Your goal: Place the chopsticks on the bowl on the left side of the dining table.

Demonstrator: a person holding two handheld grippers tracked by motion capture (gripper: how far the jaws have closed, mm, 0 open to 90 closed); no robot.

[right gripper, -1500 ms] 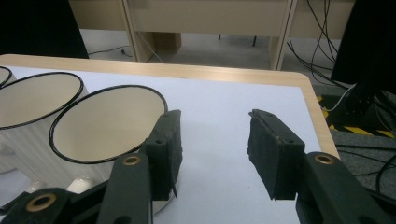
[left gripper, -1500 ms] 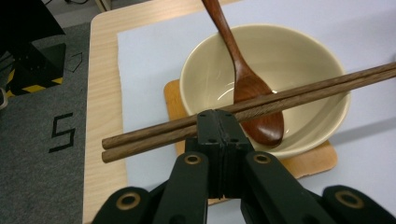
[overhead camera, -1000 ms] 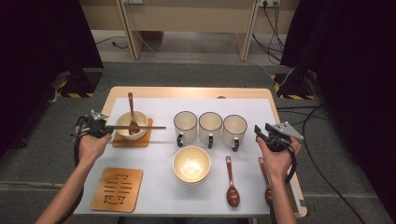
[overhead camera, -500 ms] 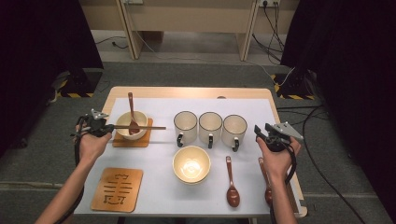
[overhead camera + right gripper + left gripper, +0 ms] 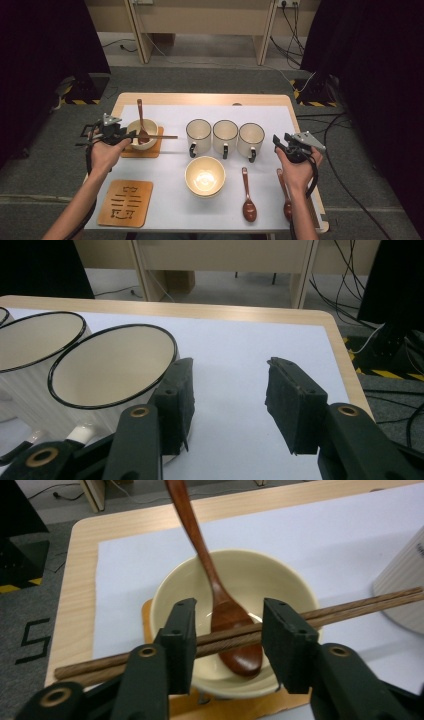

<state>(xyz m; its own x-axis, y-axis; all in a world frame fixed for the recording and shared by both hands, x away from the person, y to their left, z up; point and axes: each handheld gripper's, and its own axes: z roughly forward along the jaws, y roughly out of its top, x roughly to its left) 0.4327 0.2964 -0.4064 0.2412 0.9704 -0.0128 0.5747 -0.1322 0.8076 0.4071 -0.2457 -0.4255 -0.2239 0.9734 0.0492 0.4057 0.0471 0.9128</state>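
Resting across bowl (image 5: 280, 582) rim: chopsticks (image 5: 350, 609), unclamped.

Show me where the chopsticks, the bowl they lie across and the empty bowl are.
chopsticks (image 5: 345, 606): left gripper view, bare stretch right of the claw.
bowl with spoon (image 5: 280, 575): left gripper view, inner wall.
empty bowl (image 5: 205, 175): high view, inside bottom.

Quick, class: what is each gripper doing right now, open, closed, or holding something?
Left gripper: jaws just opened; chopsticks lie loose between them across the bowl.
Right gripper: open, holding nothing.
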